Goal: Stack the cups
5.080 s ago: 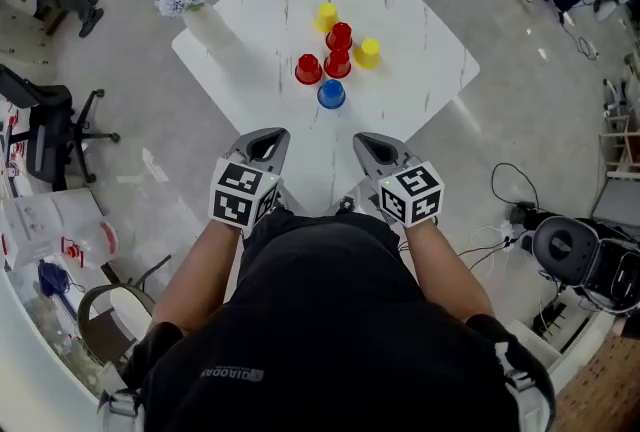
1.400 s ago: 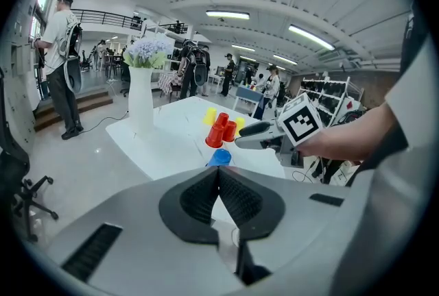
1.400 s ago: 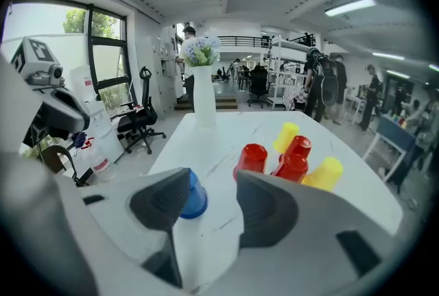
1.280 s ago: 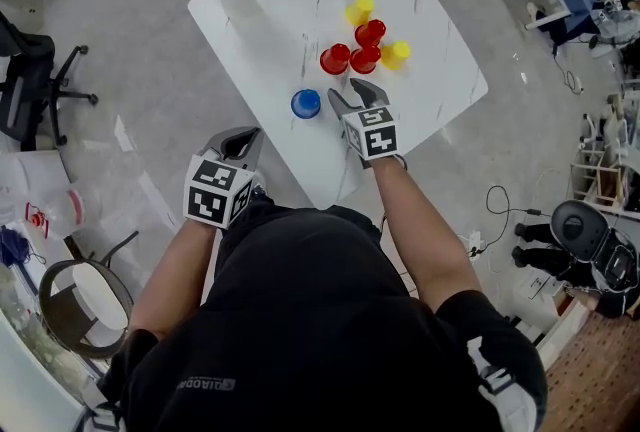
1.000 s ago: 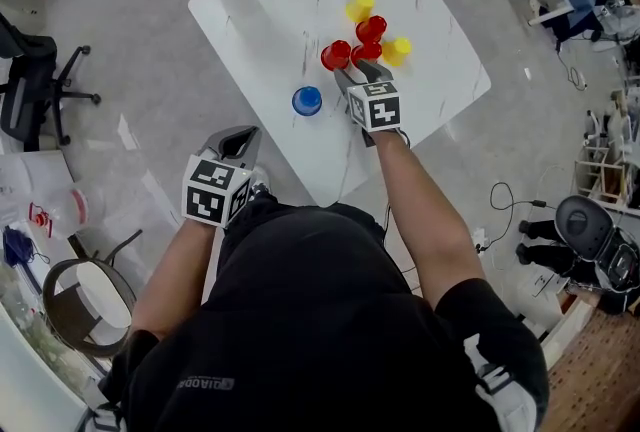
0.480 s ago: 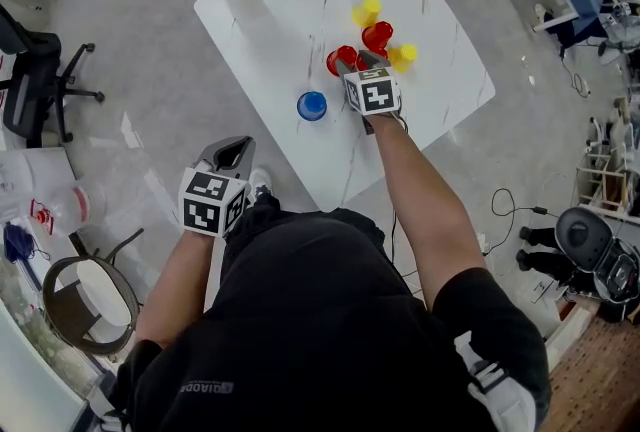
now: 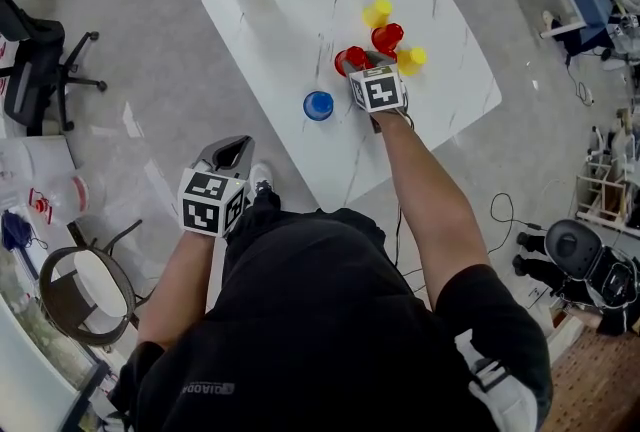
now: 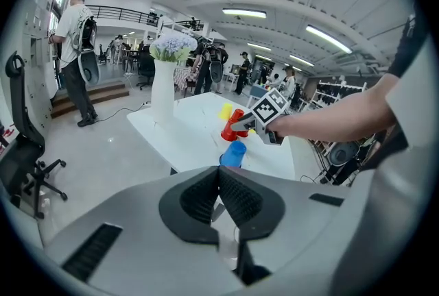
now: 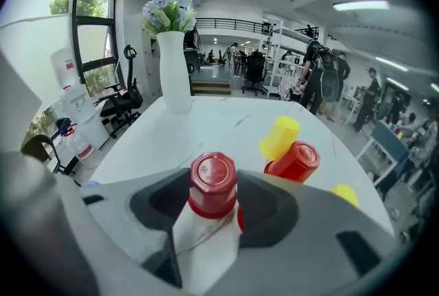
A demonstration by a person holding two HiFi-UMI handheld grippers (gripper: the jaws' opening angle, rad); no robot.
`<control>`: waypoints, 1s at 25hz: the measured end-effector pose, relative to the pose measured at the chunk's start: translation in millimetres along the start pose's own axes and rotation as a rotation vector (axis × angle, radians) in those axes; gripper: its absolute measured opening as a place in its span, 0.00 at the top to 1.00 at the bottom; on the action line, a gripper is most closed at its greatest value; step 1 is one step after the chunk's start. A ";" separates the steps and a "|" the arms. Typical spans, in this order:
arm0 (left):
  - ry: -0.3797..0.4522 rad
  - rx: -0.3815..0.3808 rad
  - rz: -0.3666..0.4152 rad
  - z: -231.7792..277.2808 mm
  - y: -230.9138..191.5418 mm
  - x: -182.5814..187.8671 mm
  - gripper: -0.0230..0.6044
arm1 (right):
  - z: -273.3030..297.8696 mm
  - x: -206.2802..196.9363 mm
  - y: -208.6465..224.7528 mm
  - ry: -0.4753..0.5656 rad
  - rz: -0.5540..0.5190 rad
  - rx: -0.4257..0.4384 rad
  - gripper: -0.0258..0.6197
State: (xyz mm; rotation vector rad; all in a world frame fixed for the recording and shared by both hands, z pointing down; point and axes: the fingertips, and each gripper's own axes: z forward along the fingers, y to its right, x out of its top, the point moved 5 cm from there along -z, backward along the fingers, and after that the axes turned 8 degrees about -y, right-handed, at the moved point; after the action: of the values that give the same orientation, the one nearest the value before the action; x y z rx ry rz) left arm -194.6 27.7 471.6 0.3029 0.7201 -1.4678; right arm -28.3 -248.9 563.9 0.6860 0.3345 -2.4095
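On marbled table [image 7: 290,10], faceted red cup [image 9: 213,181] between right gripper [image 9: 212,195] jaws

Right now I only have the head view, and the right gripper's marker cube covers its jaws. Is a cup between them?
Observer: Yes. In its own view the right gripper has an upside-down red cup between its jaws. They flank it closely, but I cannot tell whether they squeeze it.
Operator: And the left gripper?
Observer: The left gripper has its jaws together with nothing between them.
Operator: What is past that cup?
Observer: A second red cup and a yellow cup, both upside down.
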 end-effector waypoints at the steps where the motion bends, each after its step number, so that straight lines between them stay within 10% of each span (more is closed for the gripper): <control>1: 0.001 0.000 0.000 0.0 0.0 0.5 0.96 | -1.0 0.6 -1.2 0.005 -0.006 0.002 0.63; 25: 0.009 -0.073 0.130 15.6 34.0 21.8 0.96 | -111.1 -41.1 -26.1 0.169 0.053 0.000 0.63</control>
State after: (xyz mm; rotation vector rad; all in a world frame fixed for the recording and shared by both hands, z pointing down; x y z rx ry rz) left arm -159.0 4.9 462.2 0.2952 0.7456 -1.3155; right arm 27.5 -165.6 495.5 0.8901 0.3810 -2.3067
